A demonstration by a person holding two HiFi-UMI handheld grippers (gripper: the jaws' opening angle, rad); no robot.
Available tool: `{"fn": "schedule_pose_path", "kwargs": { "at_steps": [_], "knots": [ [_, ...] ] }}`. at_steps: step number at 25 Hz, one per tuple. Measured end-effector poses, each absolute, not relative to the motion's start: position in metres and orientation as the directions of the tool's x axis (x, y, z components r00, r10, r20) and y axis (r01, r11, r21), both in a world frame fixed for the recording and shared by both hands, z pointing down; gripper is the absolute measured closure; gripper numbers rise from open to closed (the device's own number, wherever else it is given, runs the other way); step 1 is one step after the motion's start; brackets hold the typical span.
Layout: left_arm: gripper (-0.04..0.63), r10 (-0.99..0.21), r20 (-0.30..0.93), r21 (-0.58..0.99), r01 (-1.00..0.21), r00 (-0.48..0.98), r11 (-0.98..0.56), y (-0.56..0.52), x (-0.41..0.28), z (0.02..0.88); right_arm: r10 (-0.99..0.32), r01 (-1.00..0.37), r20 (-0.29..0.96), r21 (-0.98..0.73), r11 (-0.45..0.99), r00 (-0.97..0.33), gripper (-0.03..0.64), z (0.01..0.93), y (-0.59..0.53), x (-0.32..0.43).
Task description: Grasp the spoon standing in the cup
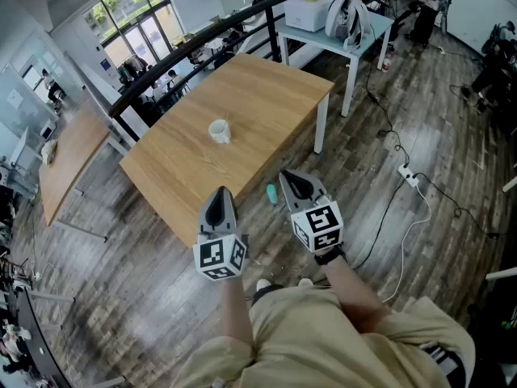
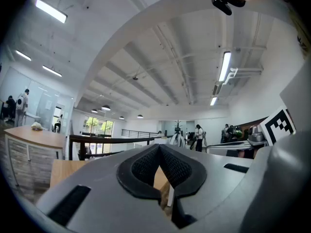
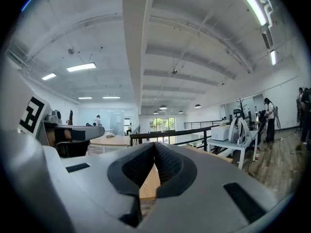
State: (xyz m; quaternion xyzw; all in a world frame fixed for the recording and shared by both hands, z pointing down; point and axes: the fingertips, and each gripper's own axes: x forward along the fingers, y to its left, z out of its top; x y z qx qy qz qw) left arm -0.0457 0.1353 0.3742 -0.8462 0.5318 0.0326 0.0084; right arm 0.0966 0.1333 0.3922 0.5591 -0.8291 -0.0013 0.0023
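A small white cup (image 1: 219,130) stands near the middle of the wooden table (image 1: 266,95) in the head view; it is too small to make out a spoon in it. Both grippers hang off the table's near edge, close to the person's body and well short of the cup. My left gripper (image 1: 220,194) is shut with nothing in it, its tips pointing toward the table. My right gripper (image 1: 287,176) is likewise shut and empty. In the left gripper view the left gripper (image 2: 159,147) tilts up at the ceiling; the right gripper (image 3: 154,144) does the same in its own view.
A small teal object (image 1: 272,193) lies on the floor by the table's near edge. A second wooden table (image 1: 71,158) stands at left, a pale blue table (image 1: 365,42) with a white box behind. A black railing (image 1: 202,43) runs along the back. A power strip (image 1: 409,175) and cables lie at right.
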Motion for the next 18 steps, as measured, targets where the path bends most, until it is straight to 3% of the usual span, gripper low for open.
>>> {"fn": "schedule_pose_path", "kwargs": {
  "at_steps": [7,18],
  "knots": [
    [0.583,-0.889,-0.044,-0.009,-0.89,0.456,-0.456,0.142,-0.02,0.38,-0.935,-0.934,-0.053,-0.056,0.354,-0.351,0.601,0.388,0.136,0.122],
    [0.583,-0.907,-0.039,-0.008,-0.908,0.418,-0.418,0.098,-0.027,0.388,-0.902,-0.9,-0.009,-0.062,0.431,-0.431,0.601,0.405,0.099,0.099]
  ]
}}
